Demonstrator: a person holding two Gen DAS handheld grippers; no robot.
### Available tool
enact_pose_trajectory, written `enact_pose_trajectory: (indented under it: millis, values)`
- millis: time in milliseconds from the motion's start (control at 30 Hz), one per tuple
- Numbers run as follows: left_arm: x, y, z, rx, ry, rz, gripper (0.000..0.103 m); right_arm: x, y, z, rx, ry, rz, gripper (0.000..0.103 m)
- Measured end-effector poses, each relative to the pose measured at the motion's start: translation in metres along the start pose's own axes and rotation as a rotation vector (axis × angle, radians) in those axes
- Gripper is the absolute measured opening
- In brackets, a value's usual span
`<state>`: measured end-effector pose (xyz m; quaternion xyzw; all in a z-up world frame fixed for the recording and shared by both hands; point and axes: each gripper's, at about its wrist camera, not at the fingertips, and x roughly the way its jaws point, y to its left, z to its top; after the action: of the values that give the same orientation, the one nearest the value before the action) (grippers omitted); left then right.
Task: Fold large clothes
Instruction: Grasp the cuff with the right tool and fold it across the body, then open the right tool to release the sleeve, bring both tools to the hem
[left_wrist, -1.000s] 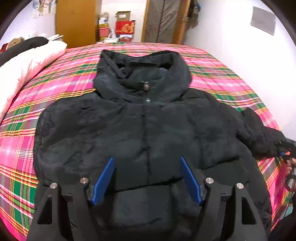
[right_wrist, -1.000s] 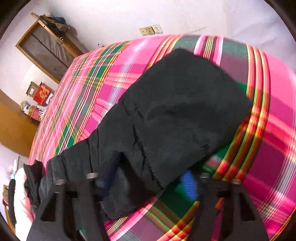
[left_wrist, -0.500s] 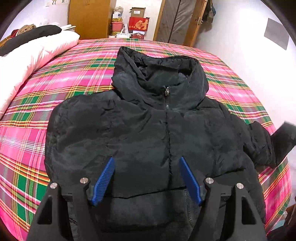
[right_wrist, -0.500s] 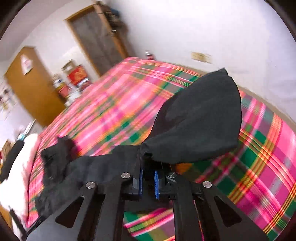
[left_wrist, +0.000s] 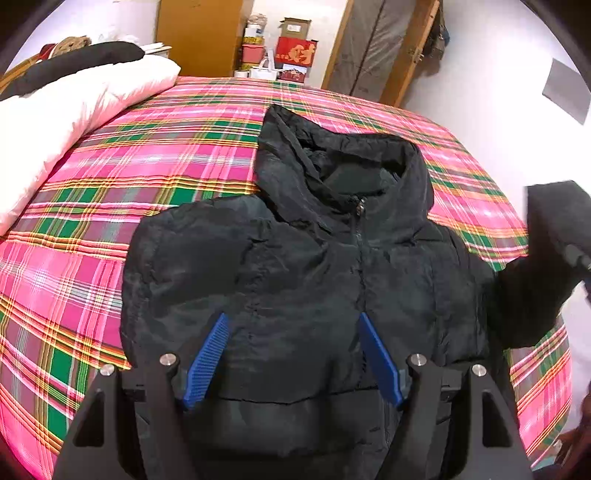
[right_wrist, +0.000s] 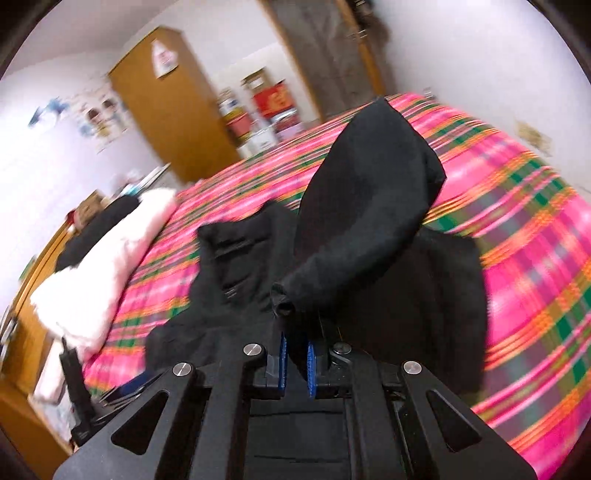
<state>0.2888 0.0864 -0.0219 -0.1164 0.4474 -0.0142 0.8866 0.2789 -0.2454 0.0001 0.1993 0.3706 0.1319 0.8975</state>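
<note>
A black hooded puffer jacket (left_wrist: 295, 266) lies front up on the pink plaid bed (left_wrist: 110, 206), hood toward the far end. My left gripper (left_wrist: 293, 354) is open and empty, hovering over the jacket's lower front. My right gripper (right_wrist: 295, 358) is shut on the jacket's right sleeve (right_wrist: 365, 214) near the cuff and holds it up off the bed. The lifted sleeve also shows in the left wrist view (left_wrist: 554, 236) at the right edge. The jacket body (right_wrist: 236, 266) lies beyond it in the right wrist view.
A white duvet (left_wrist: 74, 107) with a dark garment on it lies along the bed's left side. A wooden wardrobe (left_wrist: 199, 33), boxes (left_wrist: 295, 55) and a door (left_wrist: 373, 44) stand past the bed's far end. A white wall runs along the right.
My right gripper has closed on the sleeve, lifted it off the bed and swung it toward the jacket body. My left gripper has drifted left and stayed open.
</note>
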Motion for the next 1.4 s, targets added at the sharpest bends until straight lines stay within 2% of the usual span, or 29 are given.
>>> enact_pose_trajectory:
  millis: [167, 267, 367, 400, 467, 533, 567, 667, 733, 867, 1033, 1167, 1200, 1233, 1267, 1300, 1367, 1400]
  values:
    - [-0.007, 0.017, 0.005, -0.045, -0.022, 0.004, 0.074, 0.064, 0.045, -0.032, -0.051, 0.130, 0.109, 0.008]
    - [-0.010, 0.027, 0.008, -0.077, -0.029, 0.004, 0.074, 0.103, 0.056, -0.056, -0.063, 0.210, 0.125, 0.008]
    - [-0.011, 0.034, 0.011, -0.100, -0.036, 0.004, 0.074, 0.136, 0.063, -0.074, -0.072, 0.282, 0.114, 0.017]
    - [-0.011, 0.036, 0.012, -0.105, -0.038, 0.004, 0.074, 0.141, 0.064, -0.077, -0.071, 0.292, 0.118, 0.023]
    - [-0.013, 0.040, 0.013, -0.119, -0.045, 0.000, 0.074, 0.143, 0.072, -0.080, -0.080, 0.289, 0.150, 0.036]
    - [-0.014, 0.044, 0.015, -0.139, -0.053, -0.008, 0.074, 0.136, 0.079, -0.080, -0.093, 0.282, 0.204, 0.060]
    - [-0.015, 0.045, 0.015, -0.148, -0.056, -0.016, 0.074, 0.133, 0.081, -0.079, -0.099, 0.282, 0.223, 0.065]
    - [-0.015, 0.045, 0.015, -0.161, -0.055, -0.058, 0.074, 0.114, 0.083, -0.075, -0.127, 0.257, 0.274, 0.067]
    - [-0.013, 0.042, 0.013, -0.156, -0.046, -0.092, 0.075, 0.101, 0.075, -0.071, -0.124, 0.227, 0.276, 0.067]
    - [0.010, 0.031, 0.009, -0.144, 0.029, -0.180, 0.075, 0.077, 0.030, -0.059, -0.069, 0.156, 0.171, 0.067]
    - [0.053, 0.024, -0.001, -0.185, 0.159, -0.212, 0.075, 0.058, -0.042, -0.047, 0.043, 0.111, 0.005, 0.067]
    - [0.070, 0.019, -0.007, -0.210, 0.163, -0.264, 0.075, 0.039, -0.090, -0.038, 0.084, 0.080, -0.105, 0.067]
    - [0.070, 0.017, -0.007, -0.209, 0.149, -0.283, 0.070, 0.034, -0.101, -0.036, 0.090, 0.073, -0.123, 0.066]
    - [0.068, 0.016, -0.008, -0.207, 0.131, -0.305, 0.034, 0.032, -0.109, -0.033, 0.092, 0.068, -0.142, 0.059]
    - [0.066, 0.015, -0.008, -0.208, 0.128, -0.317, 0.010, 0.035, -0.112, -0.031, 0.089, 0.073, -0.165, 0.053]
    - [0.063, 0.016, -0.007, -0.214, 0.123, -0.321, 0.009, 0.036, -0.114, -0.028, 0.085, 0.077, -0.176, 0.045]
    - [0.052, 0.016, -0.005, -0.199, 0.079, -0.292, 0.007, 0.038, -0.116, -0.023, 0.072, 0.072, -0.178, 0.039]
    - [0.046, 0.015, -0.003, -0.180, 0.057, -0.253, 0.007, 0.045, -0.113, -0.021, 0.056, 0.073, -0.176, 0.035]
